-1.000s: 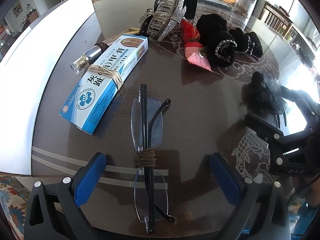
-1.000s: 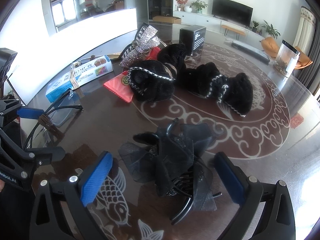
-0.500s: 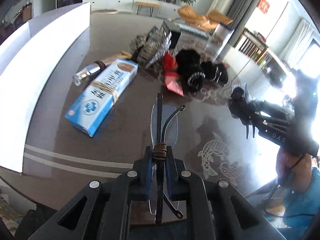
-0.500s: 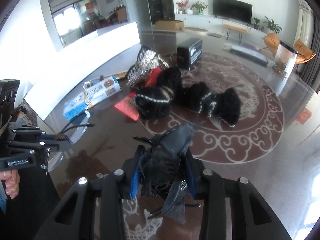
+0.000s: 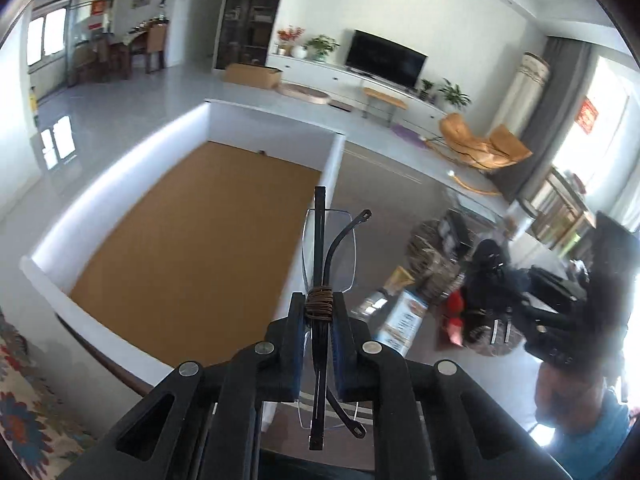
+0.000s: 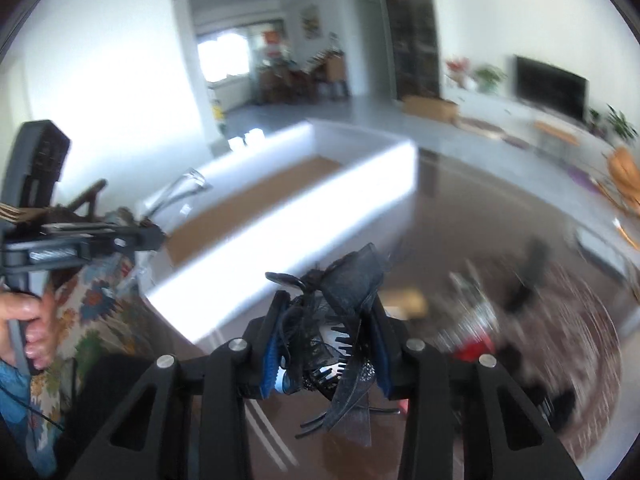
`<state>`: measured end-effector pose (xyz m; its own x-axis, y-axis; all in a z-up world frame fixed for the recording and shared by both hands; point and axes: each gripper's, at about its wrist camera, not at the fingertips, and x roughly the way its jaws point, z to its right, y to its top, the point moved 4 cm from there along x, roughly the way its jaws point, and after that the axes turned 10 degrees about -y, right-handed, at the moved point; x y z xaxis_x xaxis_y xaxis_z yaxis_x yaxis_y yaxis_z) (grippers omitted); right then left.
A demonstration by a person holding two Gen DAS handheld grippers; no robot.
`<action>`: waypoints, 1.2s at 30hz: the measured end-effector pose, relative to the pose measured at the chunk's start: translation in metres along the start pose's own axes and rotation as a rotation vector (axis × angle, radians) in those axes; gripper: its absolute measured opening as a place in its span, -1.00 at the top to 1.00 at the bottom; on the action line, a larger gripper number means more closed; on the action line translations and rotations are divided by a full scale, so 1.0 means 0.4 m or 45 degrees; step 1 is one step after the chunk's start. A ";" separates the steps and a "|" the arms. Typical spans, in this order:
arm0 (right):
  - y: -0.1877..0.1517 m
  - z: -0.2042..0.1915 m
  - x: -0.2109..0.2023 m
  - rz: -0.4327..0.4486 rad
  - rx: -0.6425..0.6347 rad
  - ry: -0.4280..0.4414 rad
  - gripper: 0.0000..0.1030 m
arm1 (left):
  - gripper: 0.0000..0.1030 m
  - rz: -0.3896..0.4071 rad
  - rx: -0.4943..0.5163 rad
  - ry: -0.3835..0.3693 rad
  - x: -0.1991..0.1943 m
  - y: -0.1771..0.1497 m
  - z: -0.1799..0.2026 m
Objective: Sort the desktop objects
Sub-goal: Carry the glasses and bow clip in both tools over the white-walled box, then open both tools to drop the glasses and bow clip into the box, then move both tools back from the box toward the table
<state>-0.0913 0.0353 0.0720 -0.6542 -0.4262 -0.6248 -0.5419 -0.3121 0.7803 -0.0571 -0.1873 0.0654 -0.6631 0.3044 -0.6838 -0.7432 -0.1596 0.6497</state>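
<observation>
My left gripper (image 5: 319,312) is shut on folded rimless glasses (image 5: 325,256) bound with a brown band, held in the air beside the right wall of a white box with a brown floor (image 5: 192,240). My right gripper (image 6: 326,320) is shut on a black lace bow hair clip (image 6: 340,320), lifted above the dark table. In the blurred right wrist view the same white box (image 6: 312,216) lies ahead, and the left gripper (image 6: 152,236) with the glasses (image 6: 180,188) shows at the left, held by a hand (image 6: 28,320).
On the dark table (image 5: 384,216) lie a blue-and-white carton (image 5: 404,320), a rhinestone clip (image 5: 434,264), a red item (image 5: 454,308) and black furry hair pieces (image 5: 488,272). A patterned rug (image 5: 24,420) covers the floor at lower left. A person in blue (image 5: 588,432) is at lower right.
Both grippers closed on their objects, the left on the glasses and the right on the black bow clip, then lifted them off the table and swung toward the white box.
</observation>
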 end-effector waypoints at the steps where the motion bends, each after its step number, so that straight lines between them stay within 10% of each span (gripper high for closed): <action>1: 0.046 -0.045 0.028 0.026 -0.027 0.028 0.26 | 0.78 0.001 -0.012 0.051 -0.005 0.013 -0.034; 6: 0.162 -0.205 0.196 -0.007 -0.065 0.133 0.26 | 0.78 -0.038 -0.073 0.235 0.041 0.037 -0.189; 15: 0.093 -0.337 0.455 -0.271 -0.194 0.085 0.18 | 0.77 -0.143 -0.093 0.315 0.113 -0.001 -0.290; 19: 0.089 -0.325 0.463 -0.284 -0.202 0.054 -0.57 | 0.62 -0.219 -0.097 0.379 0.131 -0.023 -0.304; 25: 0.106 -0.292 0.414 -0.232 -0.214 0.001 -0.68 | -0.50 -0.165 -0.087 0.507 0.106 -0.032 -0.298; 36: 0.121 -0.236 0.241 -0.047 -0.248 -0.076 -0.75 | -0.52 0.003 0.051 0.560 0.025 -0.005 -0.169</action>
<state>-0.1307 -0.1012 0.0519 -0.6691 -0.3621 -0.6490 -0.4575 -0.4876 0.7436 -0.0681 -0.2475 0.0349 -0.6458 -0.1261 -0.7530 -0.7435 -0.1203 0.6578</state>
